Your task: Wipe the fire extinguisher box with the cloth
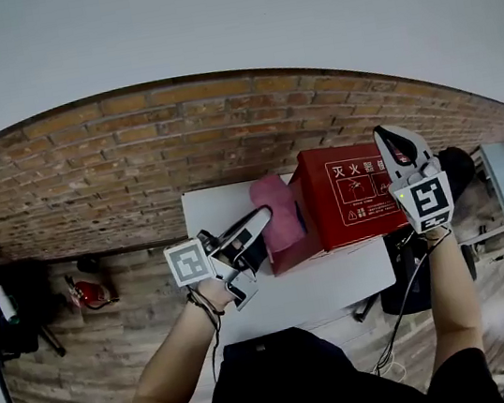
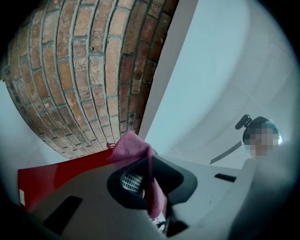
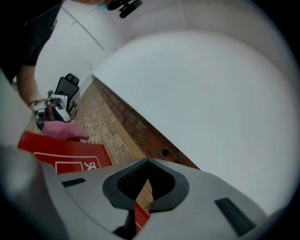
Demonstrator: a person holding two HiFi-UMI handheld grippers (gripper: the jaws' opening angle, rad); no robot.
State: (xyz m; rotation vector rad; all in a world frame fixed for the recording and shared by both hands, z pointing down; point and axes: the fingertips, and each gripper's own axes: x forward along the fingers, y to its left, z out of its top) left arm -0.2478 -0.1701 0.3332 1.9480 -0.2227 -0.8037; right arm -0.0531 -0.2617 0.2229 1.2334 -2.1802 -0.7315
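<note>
Head view: in the middle left, the left gripper (image 1: 260, 217) is clenched on the pink cloth (image 1: 279, 212). The left gripper view shows the cloth pinched between its jaws. The cloth sits right at the left end of the red fire extinguisher box (image 1: 351, 199) on the white table (image 1: 340, 277). The box stretches to the right from there, so I think the wipe should go that way. By the box's right end, the right gripper (image 1: 392, 137) has its jaws together, with nothing in them.
</note>
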